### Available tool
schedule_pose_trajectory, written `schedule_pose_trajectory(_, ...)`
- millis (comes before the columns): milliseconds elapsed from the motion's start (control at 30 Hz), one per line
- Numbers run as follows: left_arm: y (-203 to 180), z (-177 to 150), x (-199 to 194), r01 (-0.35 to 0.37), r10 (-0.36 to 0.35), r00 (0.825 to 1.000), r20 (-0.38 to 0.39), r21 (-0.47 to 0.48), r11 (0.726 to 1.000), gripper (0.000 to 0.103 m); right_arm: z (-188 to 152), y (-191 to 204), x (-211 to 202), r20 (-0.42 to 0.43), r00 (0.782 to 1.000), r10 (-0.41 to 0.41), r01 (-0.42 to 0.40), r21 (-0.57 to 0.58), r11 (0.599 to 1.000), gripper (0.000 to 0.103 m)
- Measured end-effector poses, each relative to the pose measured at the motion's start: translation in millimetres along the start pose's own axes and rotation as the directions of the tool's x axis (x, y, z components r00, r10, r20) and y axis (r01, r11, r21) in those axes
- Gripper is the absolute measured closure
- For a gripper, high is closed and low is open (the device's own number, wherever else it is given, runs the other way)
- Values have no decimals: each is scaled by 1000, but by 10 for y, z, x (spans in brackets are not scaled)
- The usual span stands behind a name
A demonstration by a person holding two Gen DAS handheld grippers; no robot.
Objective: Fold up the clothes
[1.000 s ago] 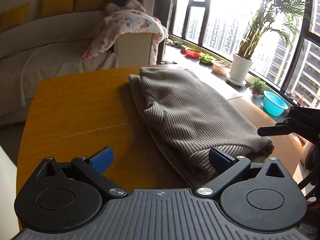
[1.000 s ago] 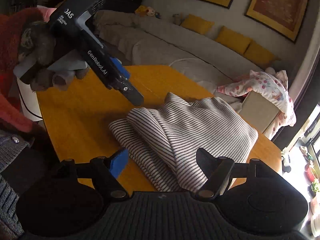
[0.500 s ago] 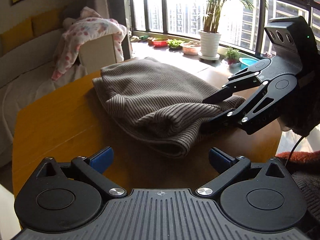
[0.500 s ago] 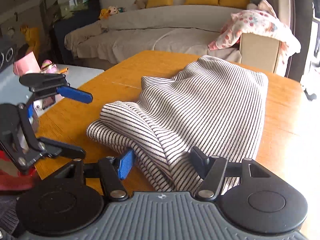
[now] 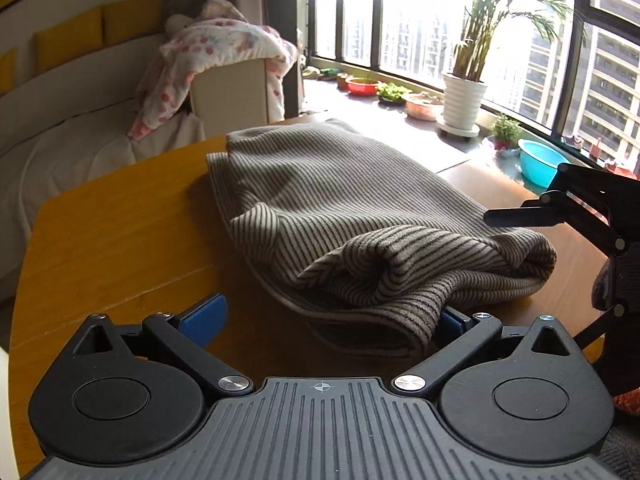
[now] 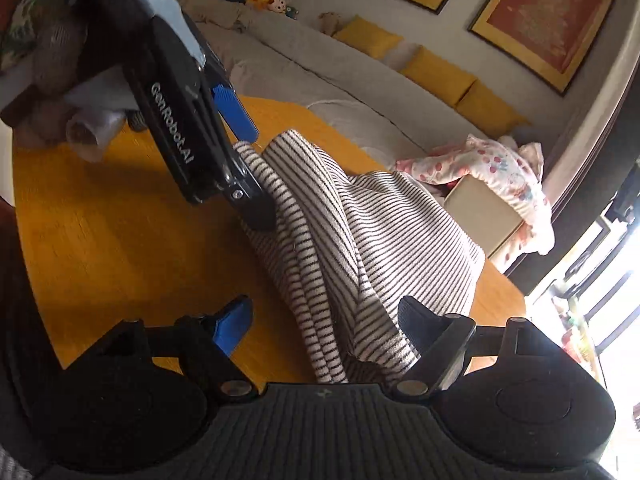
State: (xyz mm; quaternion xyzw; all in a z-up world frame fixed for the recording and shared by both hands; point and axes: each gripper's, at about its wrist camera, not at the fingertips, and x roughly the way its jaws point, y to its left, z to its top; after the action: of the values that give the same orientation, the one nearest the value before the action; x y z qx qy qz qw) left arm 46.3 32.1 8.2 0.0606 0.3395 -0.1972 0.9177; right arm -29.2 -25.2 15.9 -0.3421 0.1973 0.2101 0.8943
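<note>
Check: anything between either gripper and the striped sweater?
Nothing visible. The striped sweater lies on the wooden table, its near folded edge already between the open left gripper; the right gripper straddles another edge.

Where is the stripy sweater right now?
The folded grey-and-black striped knit sweater lies on the yellow wooden table, between both grippers. In the left wrist view it sits centre-right, with the window plants behind it.

Sweater [image 5: 360, 216] on table [image 5: 112, 248]; sofa [image 5: 60, 136] behind
</note>
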Motion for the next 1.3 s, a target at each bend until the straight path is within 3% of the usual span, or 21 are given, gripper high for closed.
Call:
schedule_pose_trajectory(100, 7, 19, 7, 16, -16, 1000, -2, -22, 1000, 0, 18, 13, 119, 16, 998, -62, 62, -40, 997, 23)
schedule_pose_trajectory(233, 18, 28, -23, 24, -24, 1000, 8, -38, 999, 0, 94, -56, 209, 12, 999, -36, 37, -46, 998, 57)
schedule_pose_trajectory(367, 39, 11, -134, 62, -60, 998, 32, -50, 997, 0, 112, -121, 215, -16, 999, -28, 27, -66, 997, 72)
schedule_pose_trajectory(467, 135, -15, -366, 172, -163, 981, 103, -81, 982, 0, 99, -196, 194, -57, 998, -9, 6, -57, 998, 77)
schedule_pose_trajectory(533, 246, 19, -513, 230, -210, 964, 161, -119, 966, 0, 113, -265, 105, -81, 997, 16, -21, -58, 998, 78)
schedule_pose_trajectory(600, 346, 112, -572, 234, -203, 958, 202, -142, 962, 0, 164, -332, -77, -97, 994, 53, -61, -82, 995, 78)
schedule_pose_trajectory(700, 396, 311, -429, 235, -200, 955, 218, -146, 961, 0, 294, -408, -411, -111, 991, 78, -96, -168, 981, 79)
schedule_pose_trajectory(767, 425, 436, -156, 271, -239, 952, 192, -164, 948, 3, 384, -457, -619, -117, 989, 86, -111, -224, 968, 79)
schedule_pose_trajectory(833, 454, 557, 156, 315, -288, 945, 159, -188, 930, 14, 521, -516, -791, -113, 991, 73, -104, -299, 949, 79)
schedule_pose_trajectory(900, 483, 679, 468, 356, -336, 933, 126, -213, 910, 39, 650, -568, -916, -109, 992, 58, -95, -373, 923, 79)
schedule_pose_trajectory(933, 511, 708, 614, 367, -352, 930, 105, -231, 901, 40, 716, -611, -931, -105, 993, 54, -92, -406, 909, 79)
schedule_pose_trajectory(1033, 627, 673, 1009, 381, -388, 921, 33, -276, 882, 45, 898, -789, -838, -88, 995, 56, -92, -479, 873, 79)
schedule_pose_trajectory(1167, 782, 587, 1053, 432, -441, 897, 35, -281, 857, 48, 948, -1096, -269, -83, 985, 151, -172, -472, 865, 75)
schedule_pose_trajectory(1233, 873, 538, 1041, 426, -439, 898, 24, -295, 855, 49, 920, -1226, 101, -95, 975, 200, -221, -449, 866, 72)
schedule_pose_trajectory(1267, 921, 509, 1033, 419, -435, 900, 17, -302, 856, 54, 875, -1270, 324, -110, 970, 217, -244, -423, 873, 70)
schedule_pose_trajectory(1300, 986, 485, 1002, 417, -434, 901, 19, -322, 850, 52, 833, -1306, 520, -128, 965, 229, -262, -399, 879, 69)
